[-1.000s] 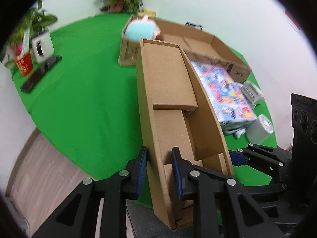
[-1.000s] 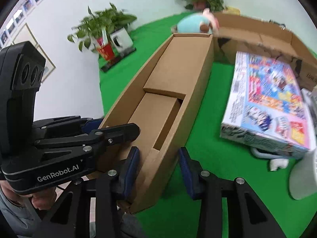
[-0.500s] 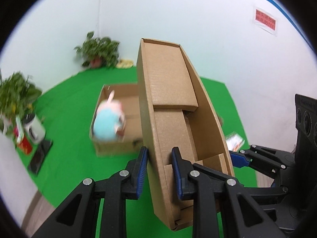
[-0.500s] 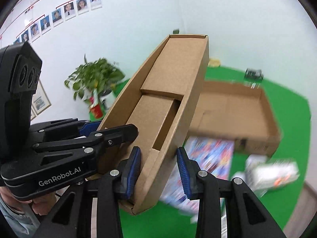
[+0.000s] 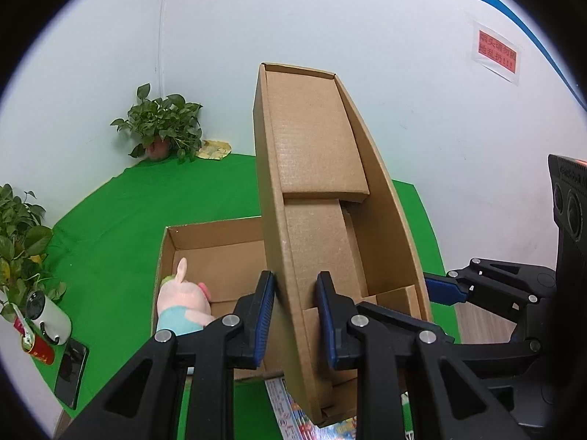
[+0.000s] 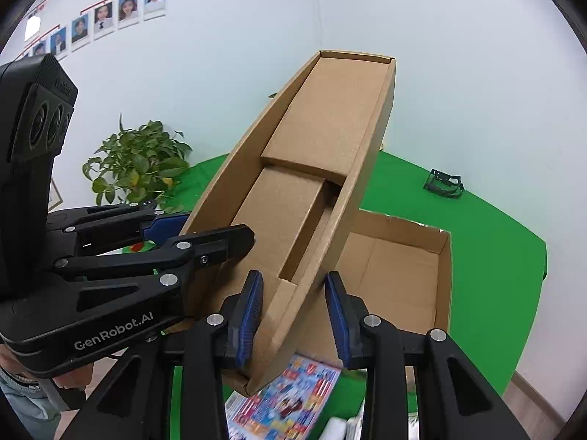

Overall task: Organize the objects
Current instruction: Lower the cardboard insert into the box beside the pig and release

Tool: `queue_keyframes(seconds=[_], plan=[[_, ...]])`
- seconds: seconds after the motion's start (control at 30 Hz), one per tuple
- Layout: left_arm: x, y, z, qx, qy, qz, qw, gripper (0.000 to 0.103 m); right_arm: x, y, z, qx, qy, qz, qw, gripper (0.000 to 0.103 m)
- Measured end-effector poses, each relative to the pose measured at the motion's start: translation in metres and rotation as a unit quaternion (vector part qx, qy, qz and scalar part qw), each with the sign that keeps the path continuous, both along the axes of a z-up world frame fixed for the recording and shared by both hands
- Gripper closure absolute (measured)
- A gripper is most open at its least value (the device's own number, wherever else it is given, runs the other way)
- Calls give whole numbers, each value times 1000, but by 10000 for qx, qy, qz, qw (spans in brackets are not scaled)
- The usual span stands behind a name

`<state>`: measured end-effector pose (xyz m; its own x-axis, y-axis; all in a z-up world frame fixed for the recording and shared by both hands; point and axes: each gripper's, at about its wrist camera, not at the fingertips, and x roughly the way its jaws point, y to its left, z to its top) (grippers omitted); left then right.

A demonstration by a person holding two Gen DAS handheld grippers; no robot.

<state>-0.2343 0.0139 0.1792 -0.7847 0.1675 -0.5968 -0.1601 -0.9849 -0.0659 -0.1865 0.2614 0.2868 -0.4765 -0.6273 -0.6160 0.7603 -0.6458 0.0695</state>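
Note:
A long shallow cardboard tray (image 5: 315, 168) (image 6: 330, 124) hangs in the air, tilted up away from me, above the green cloth. My left gripper (image 5: 294, 282) is shut on its left wall near the near end. My right gripper (image 6: 293, 282) has the tray's right wall between its pads and carries it too. Each gripper shows in the other's view: the right one (image 5: 444, 289), the left one (image 6: 205, 234). Below the tray stands a large open carton (image 5: 205, 234) (image 6: 444, 256) with a pink and blue plush toy (image 5: 183, 304) in its left corner.
A colourful printed box (image 5: 293, 410) (image 6: 286, 396) lies on the cloth in front of the carton. Potted plants (image 5: 161, 128) (image 6: 135, 161) stand at the back and left. A phone (image 5: 71, 370), a red cup (image 5: 38, 348) and a white cylinder (image 5: 47, 315) sit at the left edge.
Both grippers have risen with the tray, which keeps its place between them. The carton and the printed box have dropped lower in both views, and the wall now fills the background.

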Motion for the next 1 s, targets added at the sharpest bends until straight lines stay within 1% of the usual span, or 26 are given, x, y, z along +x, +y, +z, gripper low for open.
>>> queue_keyframes(seconds=[0.1,0.17,0.33,0.43,0.53,0.67,0.73,0.9,1.0], plan=[[-17,-10,-5,10,-75,29,10000,81,-30,-12,-1,45,-97,-23,9999,70],[-25,-17,-11,22,-156,50,9999,81,-46,-21,-7,85,-184,-24,9998,70],[-44,-36,-34,167,-431,103,9989,81,-81,-48,-37,285,-427,13,9987,70],[-57,-47,-53,255,-618,168,9976,81,-93,-61,-56,372,-596,36,9975,70],[-69,-54,-70,288,-781,220,9963,81,-105,-72,-82,393,-814,42,9959,70],[-83,-62,-101,297,-1098,273,9931,81,-124,-87,-122,470,-1149,69,9922,70],[-89,-68,-122,311,-1307,319,9904,81,-131,-95,-145,533,-1319,98,9898,70],[-96,-79,-165,321,-1742,459,9831,82,-143,-109,-201,688,-1733,215,9822,71],[-95,-83,-181,297,-1911,556,9795,82,-147,-116,-226,736,-1877,310,9790,71]])
